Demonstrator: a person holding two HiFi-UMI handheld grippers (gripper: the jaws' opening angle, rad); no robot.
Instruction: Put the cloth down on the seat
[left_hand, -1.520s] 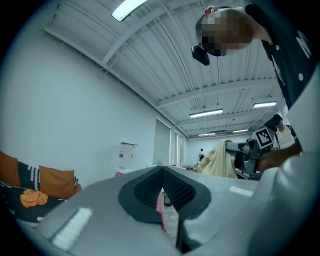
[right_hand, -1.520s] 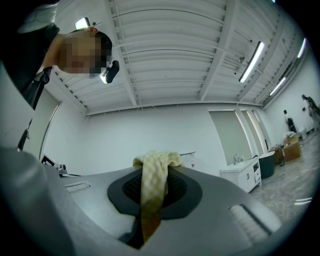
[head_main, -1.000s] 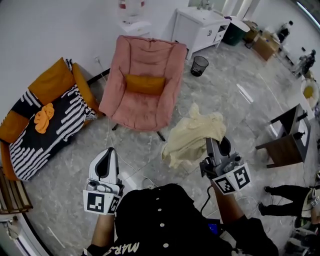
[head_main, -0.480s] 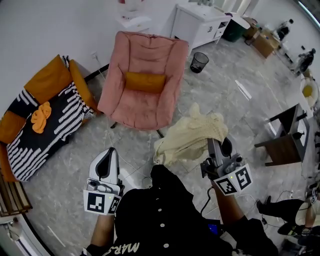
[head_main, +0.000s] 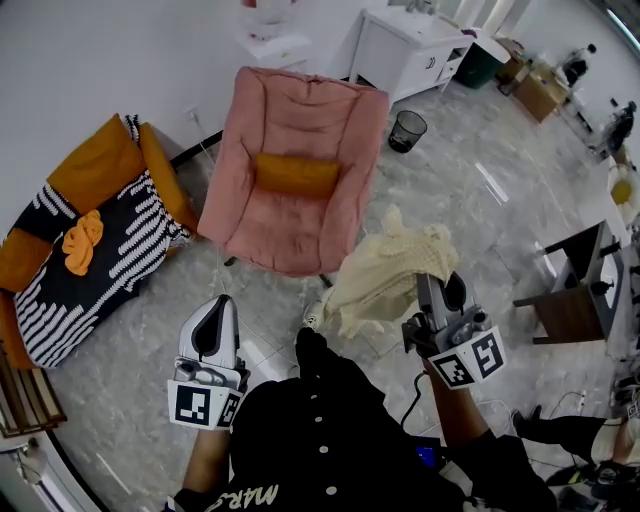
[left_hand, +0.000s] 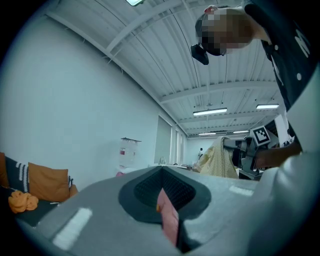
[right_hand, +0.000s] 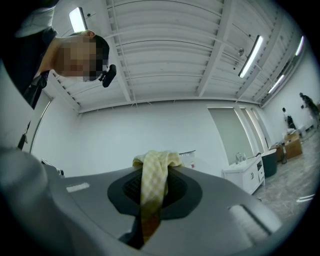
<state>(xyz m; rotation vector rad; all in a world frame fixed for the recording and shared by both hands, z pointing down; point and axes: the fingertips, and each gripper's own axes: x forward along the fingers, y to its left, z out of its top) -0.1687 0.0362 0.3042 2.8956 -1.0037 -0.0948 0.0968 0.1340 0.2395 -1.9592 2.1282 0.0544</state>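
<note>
A pale yellow checked cloth (head_main: 385, 275) hangs bunched from my right gripper (head_main: 432, 285), which is shut on it above the floor, just right of the pink armchair (head_main: 295, 170). In the right gripper view a fold of the cloth (right_hand: 152, 185) is pinched between the closed jaws. The armchair's seat holds an orange cushion (head_main: 296, 175). My left gripper (head_main: 212, 322) is held low at the left, jaws shut with nothing in them, pointing up. From the left gripper view I see the cloth (left_hand: 218, 160) off to the right.
An orange sofa (head_main: 75, 240) with a black-and-white striped throw and an orange bundle (head_main: 79, 240) stands at the left. A white cabinet (head_main: 415, 50) and black wire bin (head_main: 405, 130) are behind the chair. A dark side table (head_main: 575, 290) is at the right. A cable (head_main: 225, 262) runs across the floor.
The view has shifted slightly; the armchair sits a little nearer the centre. The cloth stays hanging from my right gripper, and a dark shoe now shows below it.
</note>
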